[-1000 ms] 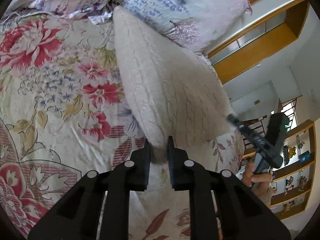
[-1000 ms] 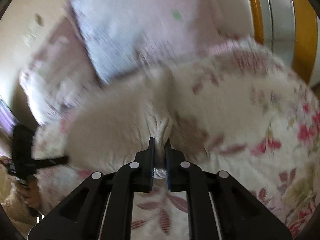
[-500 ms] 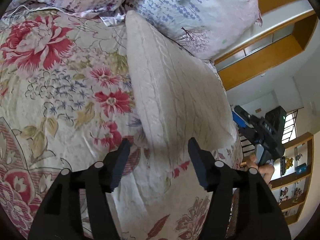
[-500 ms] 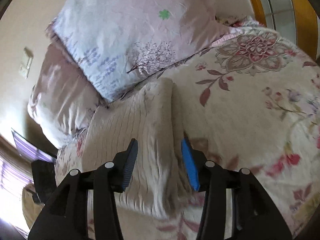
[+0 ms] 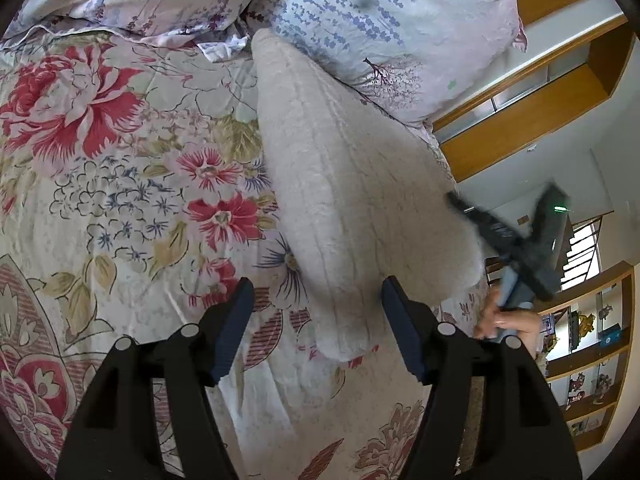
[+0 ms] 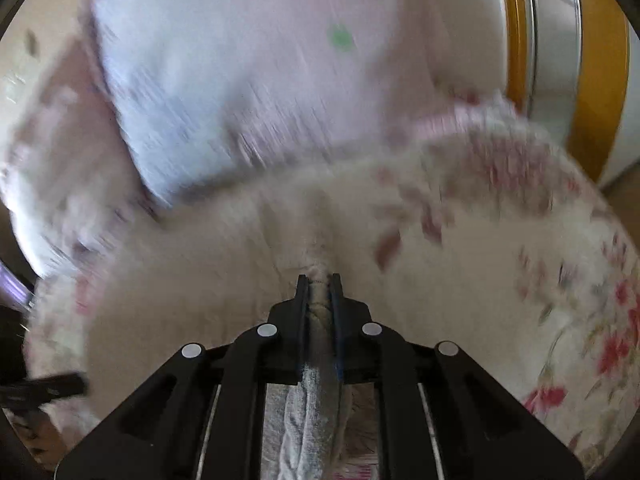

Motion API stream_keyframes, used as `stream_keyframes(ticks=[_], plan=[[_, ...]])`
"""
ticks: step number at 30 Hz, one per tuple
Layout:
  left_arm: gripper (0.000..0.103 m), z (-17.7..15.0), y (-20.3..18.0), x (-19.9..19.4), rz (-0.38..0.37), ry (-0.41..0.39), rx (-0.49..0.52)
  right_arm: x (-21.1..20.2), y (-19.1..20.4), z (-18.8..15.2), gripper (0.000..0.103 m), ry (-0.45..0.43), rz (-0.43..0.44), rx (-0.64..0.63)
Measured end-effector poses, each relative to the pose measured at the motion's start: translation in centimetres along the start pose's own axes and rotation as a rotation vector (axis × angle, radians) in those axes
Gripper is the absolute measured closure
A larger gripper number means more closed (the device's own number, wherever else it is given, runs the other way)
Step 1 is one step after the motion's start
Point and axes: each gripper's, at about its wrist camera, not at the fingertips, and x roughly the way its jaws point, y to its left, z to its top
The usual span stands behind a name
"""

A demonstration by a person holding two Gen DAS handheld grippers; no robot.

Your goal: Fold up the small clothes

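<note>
From the left wrist view we've got the left gripper [image 5: 316, 324] with jaws wide apart, the cream knit garment [image 5: 352, 200] lying on the floral bedspread [image 5: 120, 184], its near corner between them. The right wrist view is blurry, but our right gripper [image 6: 319, 280] has its jaws clamped on a bunched fold of that garment [image 6: 224, 264].

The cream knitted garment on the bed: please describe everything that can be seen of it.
The cream knitted garment is off-white and fuzzy, with a cable or rib texture. It lies folded in a long shape on the floral quilt, its far end against the lavender pillow. The right tongs are shut on a bunched edge. The left tongs are open around its near end.
</note>
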Motion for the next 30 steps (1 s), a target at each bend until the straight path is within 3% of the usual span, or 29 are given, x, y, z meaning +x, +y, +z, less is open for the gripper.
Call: stream_keyframes(ticks=[4,7,10,12,14,17,21,24,26,30], plan=[[0.037,0.0,0.1,0.2,-0.004,0.008,0.001,-0.1,-0.6,-0.2,0.09,-0.004,0.021,0.036],[0.037,-0.1,0.0,0.0,-0.009,0.004,0.01,-2.3,-1.1,0.0,0.082,-0.051,0.071,0.081],[0.036,-0.1,0.0,0.1,-0.011,0.002,0.012,-4.4,-0.2,-0.4,0.075,-0.1,0.142,0.051],[0.036,0.1,0.0,0.3,-0.01,0.005,0.01,-4.7,0.7,-0.6,0.071,-0.088,0.177,0.019],[0.035,0.1,0.0,0.5,-0.01,0.009,0.008,-4.0,1.6,-1.0,0.071,-0.05,0.181,-0.019],[0.034,0.1,-0.1,0.8,-0.012,0.011,0.008,-1.8,2.2,-2.3,0.062,0.034,0.137,-0.062],[0.032,0.2,0.1,1.1,-0.014,0.007,0.005,-1.9,3.2,-2.8,0.06,0.033,0.099,-0.137],[0.031,0.7,0.5,1.2,-0.033,0.002,-0.011,-3.0,2.0,-1.1,0.05,0.048,0.172,-0.049],[0.03,1.3,0.7,1.3,-0.049,-0.003,-0.027,-3.4,0.8,-0.2,0.025,0.029,0.21,0.016],[0.03,3.0,1.2,1.3,-0.07,-0.027,-0.06,-2.9,-2.2,2.1,0.022,0.053,0.306,0.183]])
